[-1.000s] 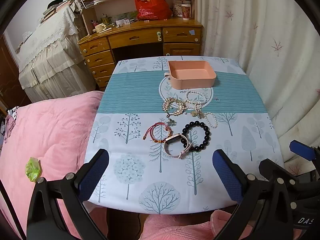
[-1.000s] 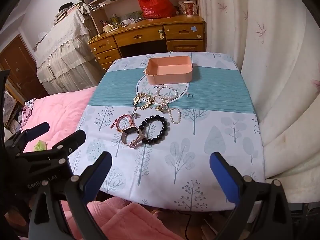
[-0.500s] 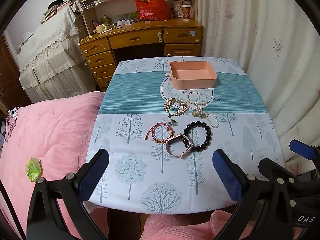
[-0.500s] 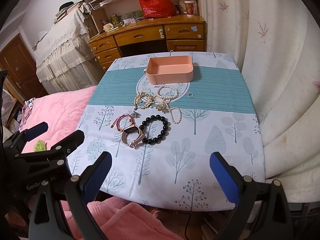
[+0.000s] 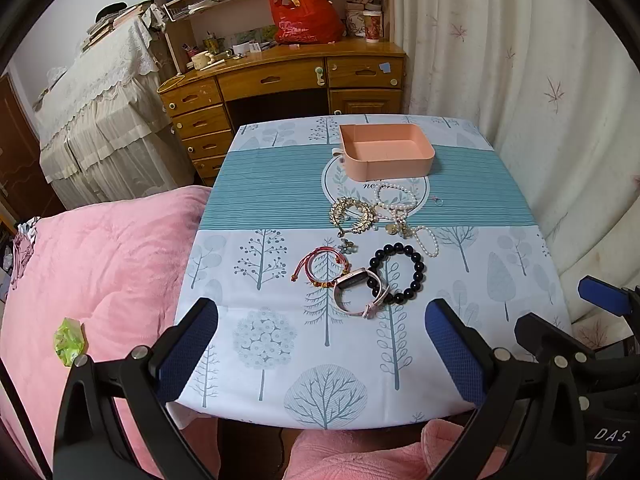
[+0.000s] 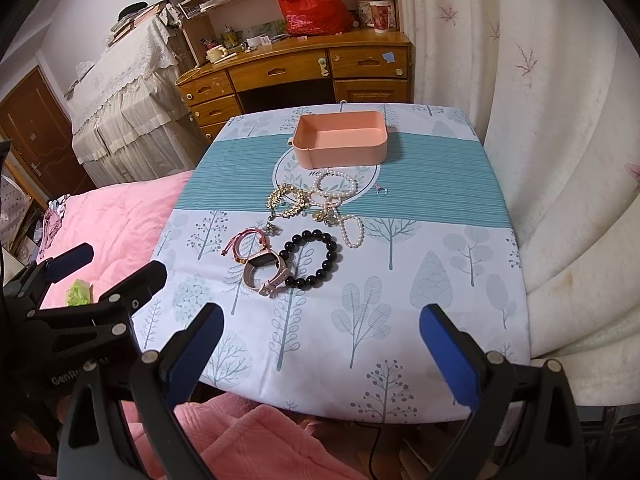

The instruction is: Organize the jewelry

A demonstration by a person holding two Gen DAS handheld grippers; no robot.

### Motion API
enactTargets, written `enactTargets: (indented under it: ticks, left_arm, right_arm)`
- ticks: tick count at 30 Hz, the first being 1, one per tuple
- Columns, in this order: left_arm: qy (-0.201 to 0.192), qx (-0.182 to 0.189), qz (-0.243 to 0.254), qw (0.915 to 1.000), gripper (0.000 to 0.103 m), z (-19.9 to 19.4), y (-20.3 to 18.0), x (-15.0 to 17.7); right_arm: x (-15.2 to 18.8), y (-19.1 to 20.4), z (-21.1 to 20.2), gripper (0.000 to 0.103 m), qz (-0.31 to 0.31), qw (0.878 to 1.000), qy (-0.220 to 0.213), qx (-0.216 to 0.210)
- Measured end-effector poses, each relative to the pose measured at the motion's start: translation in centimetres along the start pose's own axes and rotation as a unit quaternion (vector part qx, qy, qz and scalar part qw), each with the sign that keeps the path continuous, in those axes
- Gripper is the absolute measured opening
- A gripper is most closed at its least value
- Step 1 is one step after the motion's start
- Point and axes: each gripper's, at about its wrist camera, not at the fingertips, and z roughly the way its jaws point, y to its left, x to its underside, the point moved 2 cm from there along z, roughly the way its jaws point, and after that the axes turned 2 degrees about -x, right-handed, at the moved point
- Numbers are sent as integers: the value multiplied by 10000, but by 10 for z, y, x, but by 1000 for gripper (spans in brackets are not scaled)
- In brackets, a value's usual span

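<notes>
An empty pink tray stands at the far middle of the table. In front of it lie a gold bracelet, a pearl strand, a black bead bracelet, a pink watch band, a red cord bracelet and a small ring. My left gripper is open and empty at the table's near edge. My right gripper is open and empty, also at the near edge.
The table has a tree-print cloth with a teal stripe. A pink quilt lies to the left. A wooden desk stands behind. White curtains hang on the right. The right gripper shows in the left wrist view.
Both grippers have drifted slightly forward and rightward. The jewelry and tray have not moved. Both jaws stay open.
</notes>
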Motion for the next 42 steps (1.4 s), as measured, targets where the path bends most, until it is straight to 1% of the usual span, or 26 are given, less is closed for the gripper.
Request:
enactTargets:
  ticks: [12, 19, 24, 28, 31, 33, 36, 39, 40, 42]
  left_arm:
    - [-10, 1, 4, 10000, 102, 0, 2, 2]
    - [30, -63, 50, 10000, 102, -2, 8, 3]
    - [-9, -149, 143, 9998, 102, -1, 8, 3]
    - [-14, -37, 148, 9999, 102, 2, 14, 2]
    - [-43, -54, 188, 9998, 102, 8, 5, -5]
    - [-48, 17, 187, 9998, 102, 13, 5, -6]
    - [50, 354, 141, 9993, 102, 28, 8, -8]
    - [323, 738, 67, 9967, 102, 53, 13, -9]
    - [467, 837, 72, 9954, 102, 65, 15, -10]
    - [669, 901, 107, 9936, 102, 86, 17, -10]
  right_arm:
    - [-1, 2, 1, 99, -25, 10000, 8, 7]
    - [-4, 0, 4, 99, 12, 10000, -32, -5]
    - [-8, 1, 4, 99, -45, 9999, -111, 36]
    - [-14, -1, 4, 99, -54, 9998, -189, 37]
    - [-15, 1, 4, 99, -108, 9994, -309, 64]
    - [-15, 4, 4, 99, -208, 9987, -455, 72]
    - [-12, 8, 10, 99, -387, 9975, -583, 1]
    - [-9, 15, 22, 99, -615, 9967, -535, -19]
    - [-7, 19, 27, 99, -749, 9956, -568, 3]
    - [-3, 28, 40, 99, -1077, 9922, -622, 52]
